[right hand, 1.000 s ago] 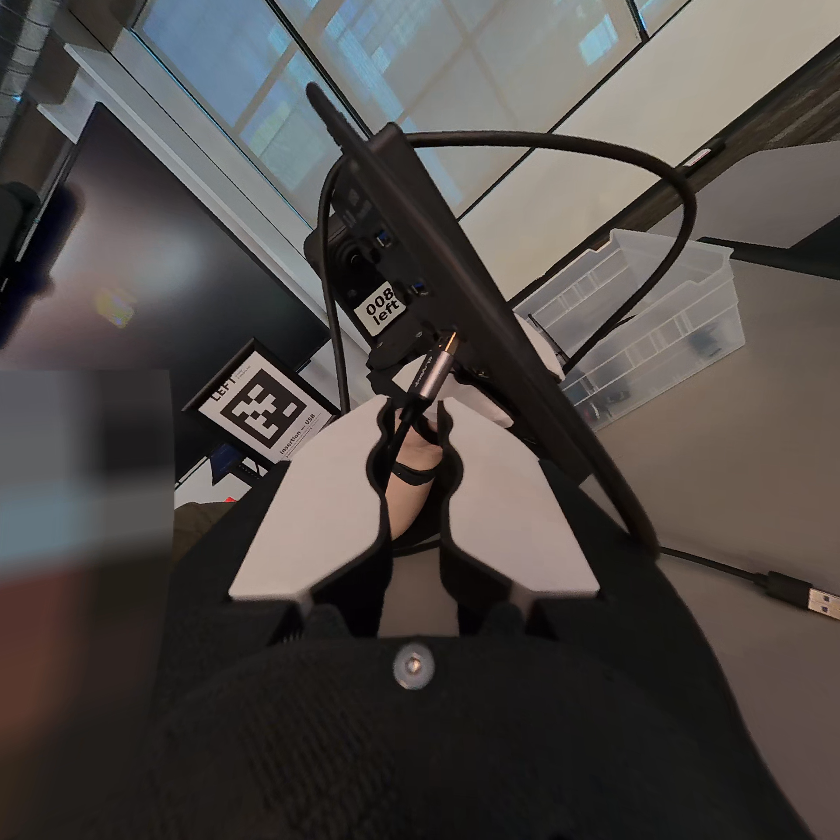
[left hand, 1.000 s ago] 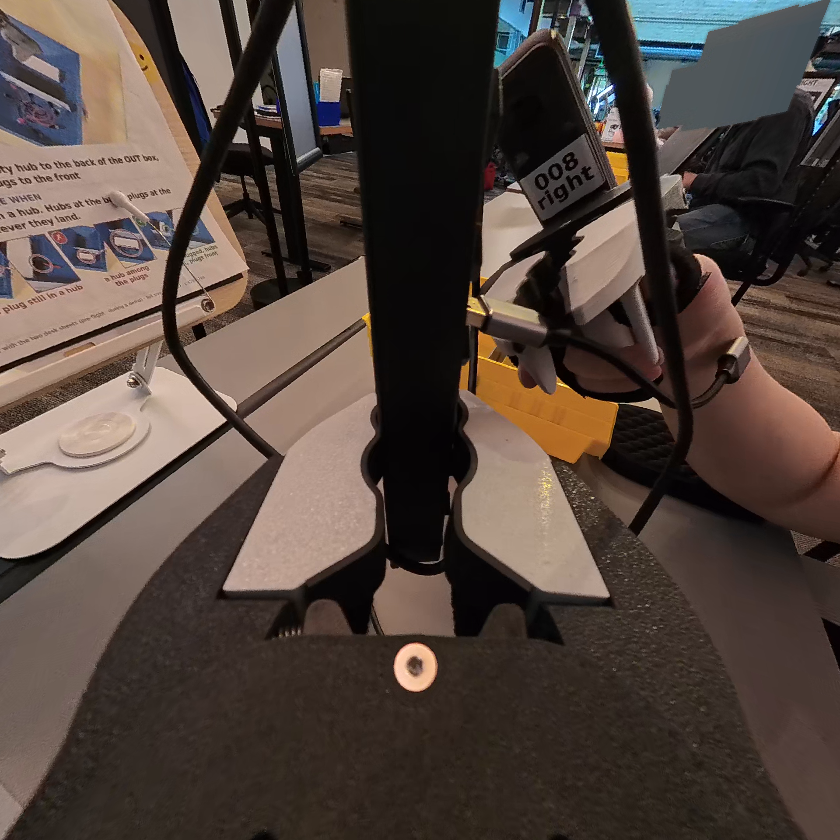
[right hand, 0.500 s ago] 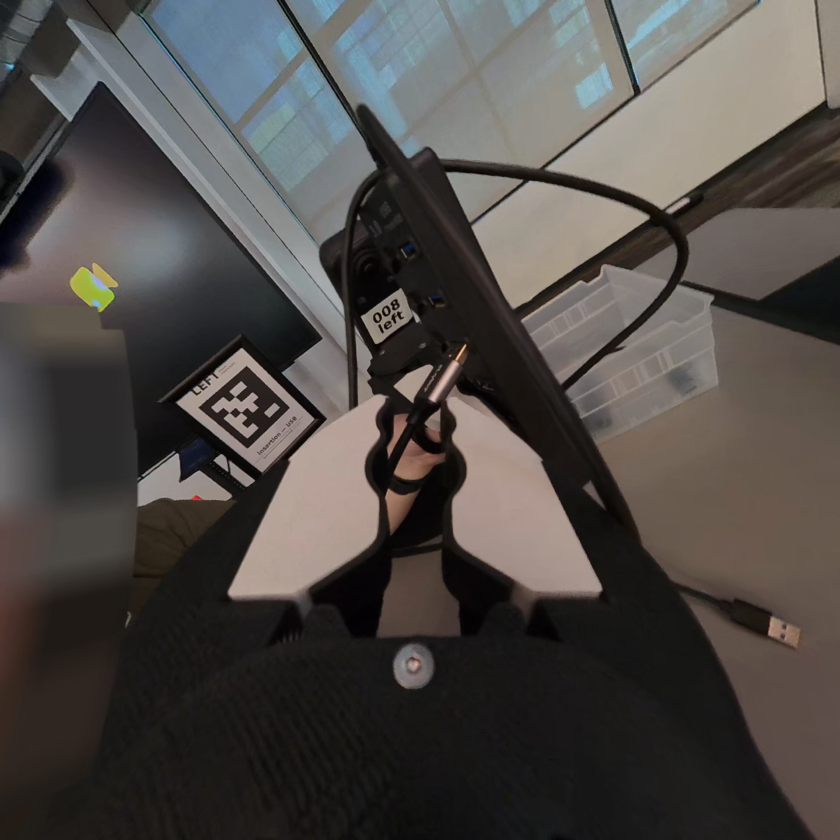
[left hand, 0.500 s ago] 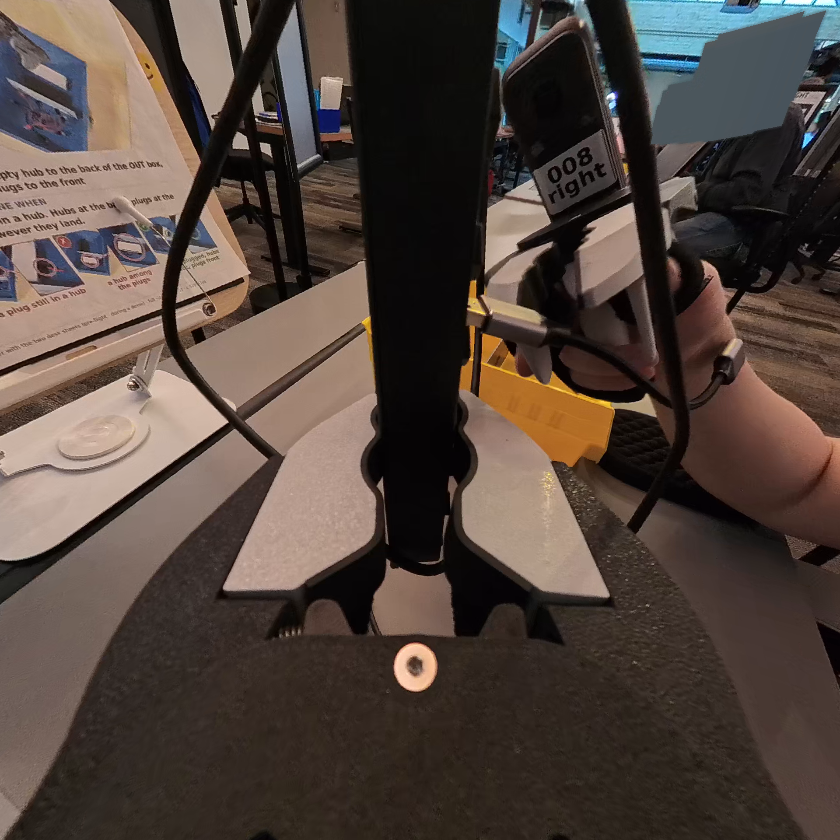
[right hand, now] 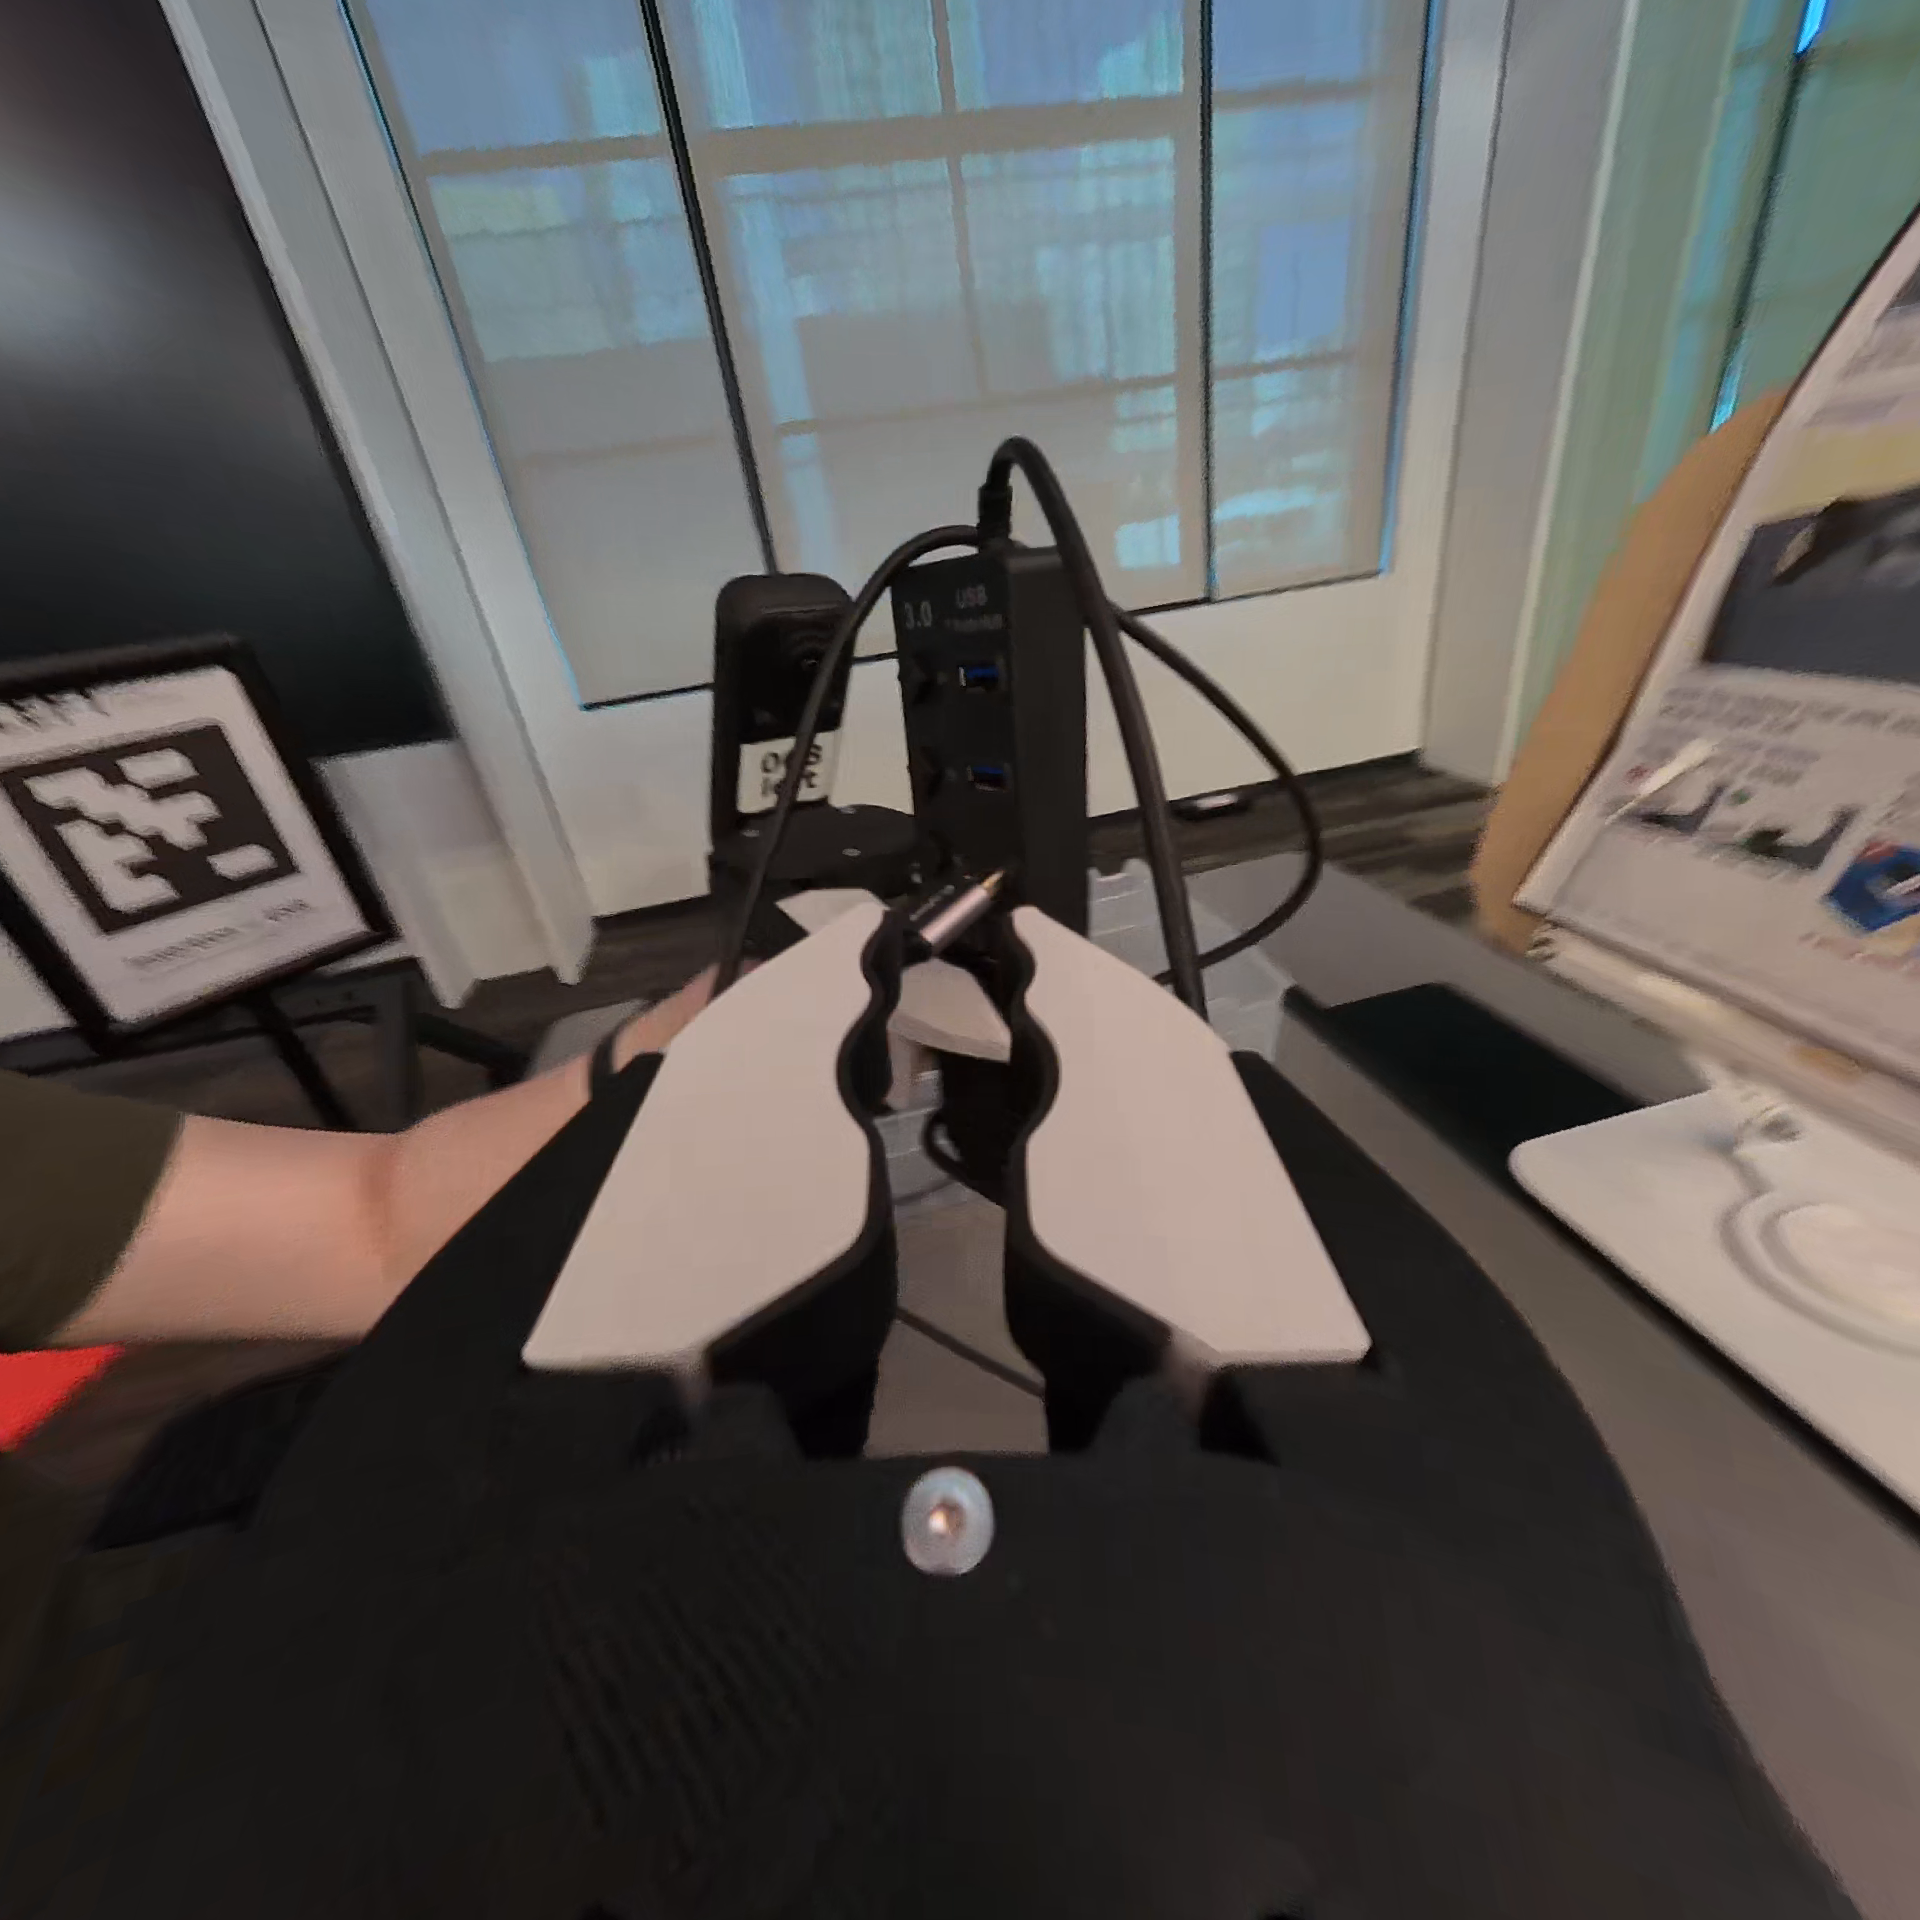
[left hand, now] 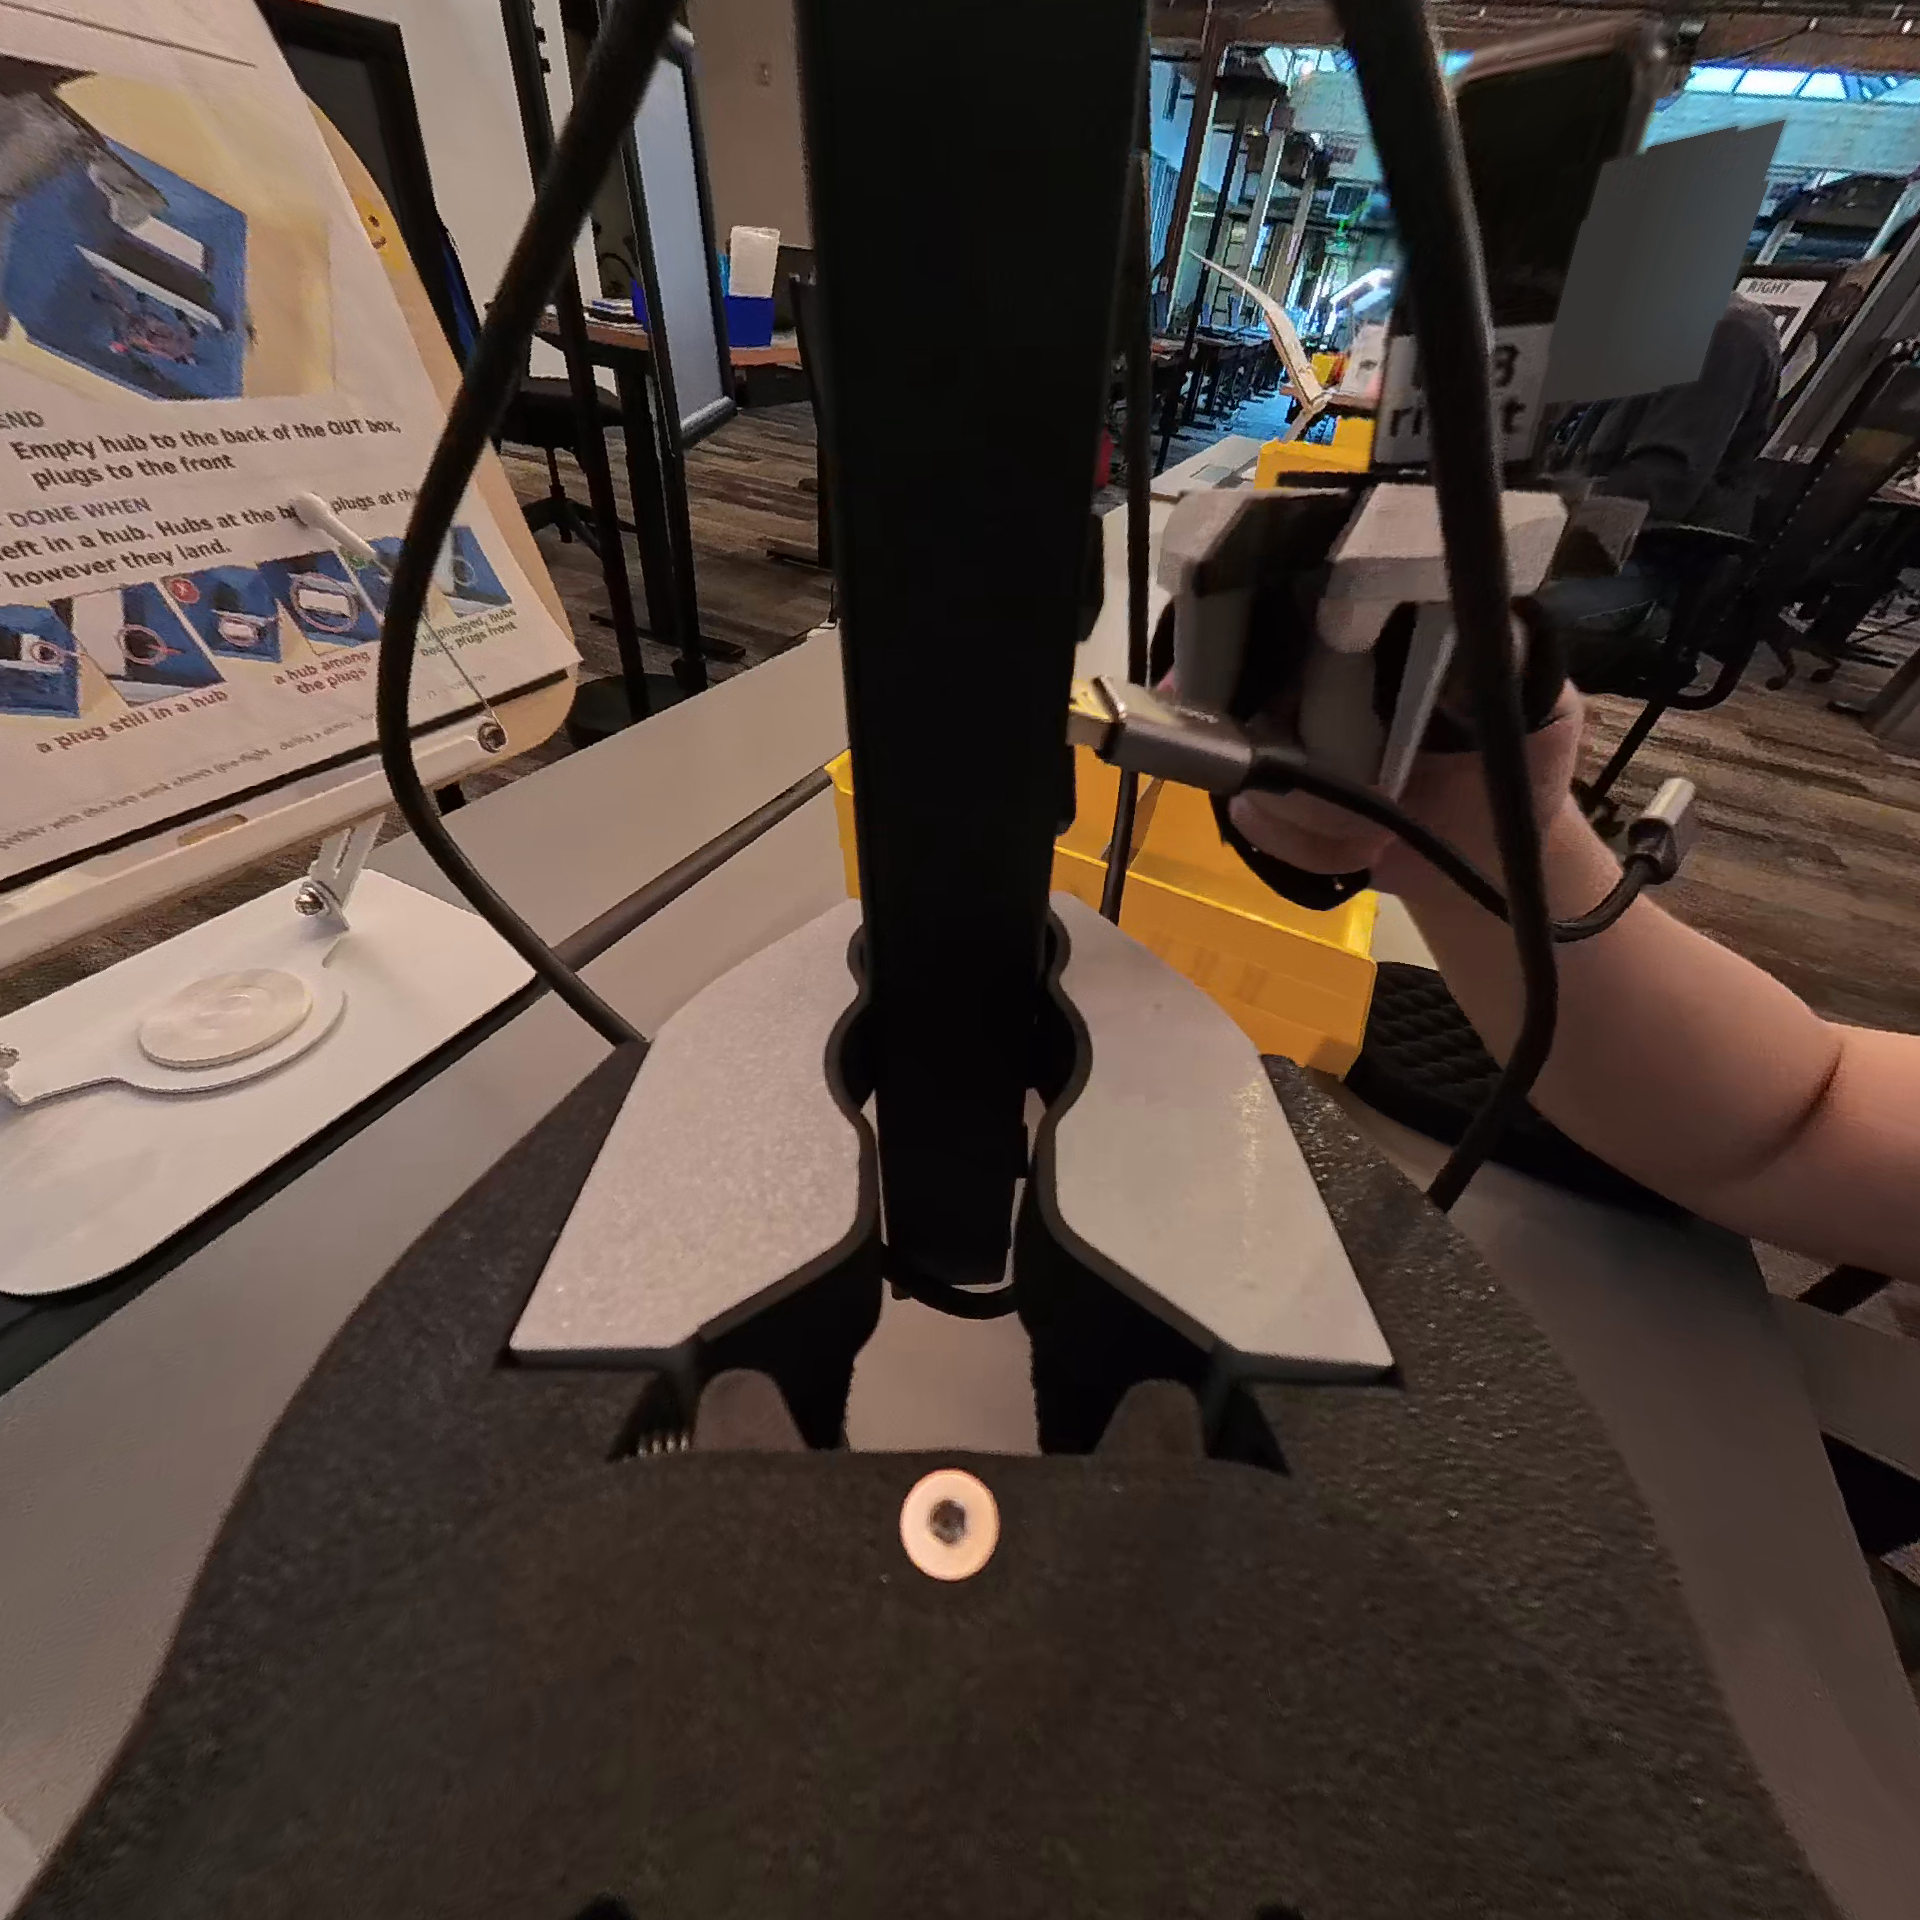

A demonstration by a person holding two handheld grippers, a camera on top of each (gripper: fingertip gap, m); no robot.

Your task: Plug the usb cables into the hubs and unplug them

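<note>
Left claw [left hand: 951, 1091] is clamping the black USB hub [left hand: 961, 520] upright, blocking the middle of its own view. Right claw [right hand: 945, 940] is pinching a grey plug [right hand: 951, 906], tip pointing at the hub's [right hand: 992, 727] port face, just short of it. Black cables [left hand: 436, 665] are looping off the hub top, hanging across both views. Yellow bin [left hand: 1226, 914] is sitting on the desk [left hand: 644, 821] behind the hub, instruction sheet stand [left hand: 229, 997] to the left, seated person [left hand: 1683, 436] far back.

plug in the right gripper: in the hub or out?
Out. The plug tip is bare, just short of the hub.
</note>
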